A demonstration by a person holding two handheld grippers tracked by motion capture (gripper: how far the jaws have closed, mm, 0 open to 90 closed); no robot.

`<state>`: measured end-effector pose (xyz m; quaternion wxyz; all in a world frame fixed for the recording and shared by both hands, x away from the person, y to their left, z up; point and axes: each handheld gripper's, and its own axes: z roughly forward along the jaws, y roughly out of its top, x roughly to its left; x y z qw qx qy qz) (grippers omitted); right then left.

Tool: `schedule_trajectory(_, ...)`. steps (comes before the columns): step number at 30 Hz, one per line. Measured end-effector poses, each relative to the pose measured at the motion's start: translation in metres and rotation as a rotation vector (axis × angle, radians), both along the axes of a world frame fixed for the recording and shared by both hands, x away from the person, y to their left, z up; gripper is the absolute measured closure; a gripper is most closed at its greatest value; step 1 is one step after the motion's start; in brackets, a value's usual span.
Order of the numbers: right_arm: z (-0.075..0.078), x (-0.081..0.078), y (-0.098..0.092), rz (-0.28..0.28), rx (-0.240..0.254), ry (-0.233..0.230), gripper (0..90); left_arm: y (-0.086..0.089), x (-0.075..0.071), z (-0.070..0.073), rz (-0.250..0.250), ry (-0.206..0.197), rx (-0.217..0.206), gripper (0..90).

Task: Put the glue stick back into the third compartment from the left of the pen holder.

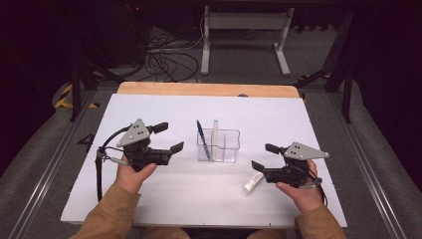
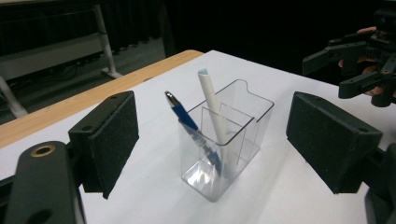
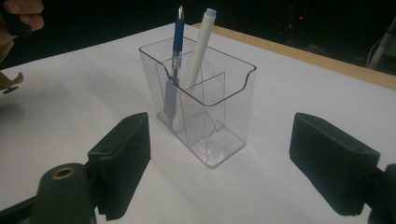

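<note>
Both sets of jaws stand apart with nothing in them. The left gripper (image 1: 169,137) points at the clear holder (image 1: 219,146) in the middle of the worktop (image 1: 164,199), where a blue pen (image 1: 202,139) and a white pen (image 1: 214,130) lean. The right gripper (image 1: 263,157) waits just beside a white tube (image 1: 253,183) lying flat. The tube looks light, smooth and round, so it may roll. Best to pinch it across its middle.

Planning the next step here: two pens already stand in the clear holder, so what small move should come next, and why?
Probably lower the right tool onto the white marker lying on the table beside it. Its jaws stand open with nothing between them, and the blue pen and white pen already stand in the holder.
</note>
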<state>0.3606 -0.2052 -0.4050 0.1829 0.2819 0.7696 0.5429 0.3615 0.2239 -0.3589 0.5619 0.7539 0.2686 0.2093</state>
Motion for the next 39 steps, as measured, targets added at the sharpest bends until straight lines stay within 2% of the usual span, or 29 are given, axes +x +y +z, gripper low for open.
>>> schedule_trajectory(6,0.001,0.000,0.000,0.002,0.002,0.001,21.1,0.004,-0.002,-0.002,0.013,0.015,0.002,17.5)
schedule_trajectory(12,0.004,0.000,0.002,0.008,-0.036,-0.013,21.1,0.005,-0.006,-0.003,0.011,0.021,0.013,17.6)
schedule_trajectory(20,0.007,0.000,0.002,0.015,-0.039,-0.011,21.2,0.009,-0.010,-0.004,0.024,0.023,0.009,17.6)
schedule_trajectory(25,0.008,0.000,0.001,0.011,-0.039,-0.013,21.1,0.008,-0.013,-0.006,0.034,0.032,0.023,17.6)
schedule_trajectory(31,0.009,0.002,-0.003,-0.022,-0.040,-0.013,21.2,-0.004,-0.022,-0.007,0.045,0.055,0.029,15.4)
schedule_trajectory(39,0.009,0.004,-0.006,-0.043,-0.041,-0.009,21.9,-0.029,-0.034,-0.009,0.064,0.078,0.079,10.9)
